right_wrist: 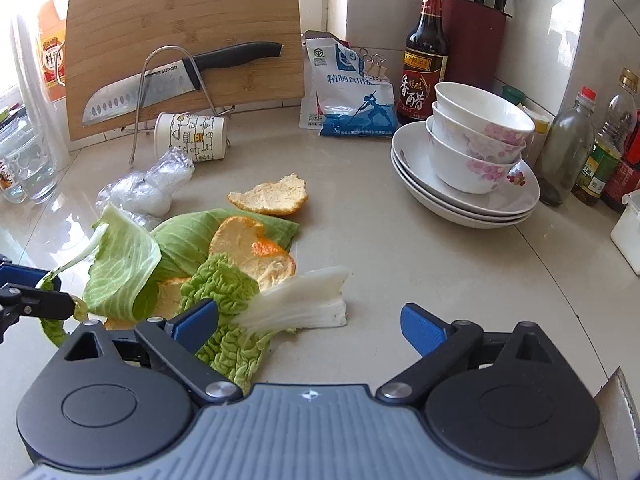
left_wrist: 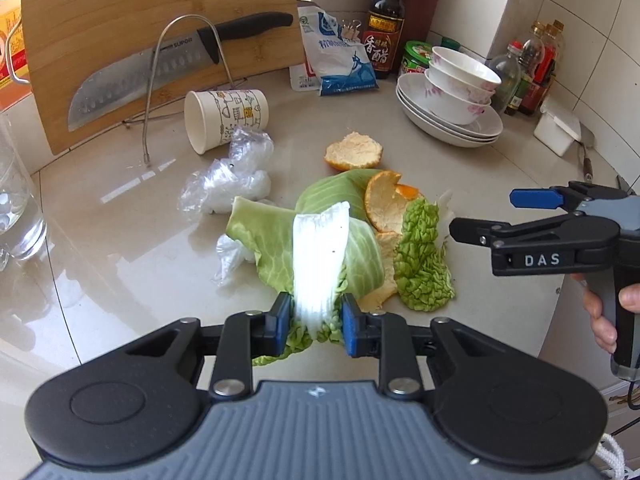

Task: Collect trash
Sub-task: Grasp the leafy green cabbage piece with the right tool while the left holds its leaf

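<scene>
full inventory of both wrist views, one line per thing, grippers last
napa cabbage leaf: 1, white-green, clamped in left gripper
second napa leaf: 1, white-green, counter, by right gripper
cabbage leaves: 2, green, centre pile
orange peels: several, orange, around pile
plastic wrap: crumpled, clear, left of pile
paper cup: 1, white, tipped over
knife: 1, steel, black handle, in rack against cutting board
bowls: 3, white floral, stacked on plates
vinegar bottle: 1, dark, back
left gripper: shut
right gripper: open
</scene>
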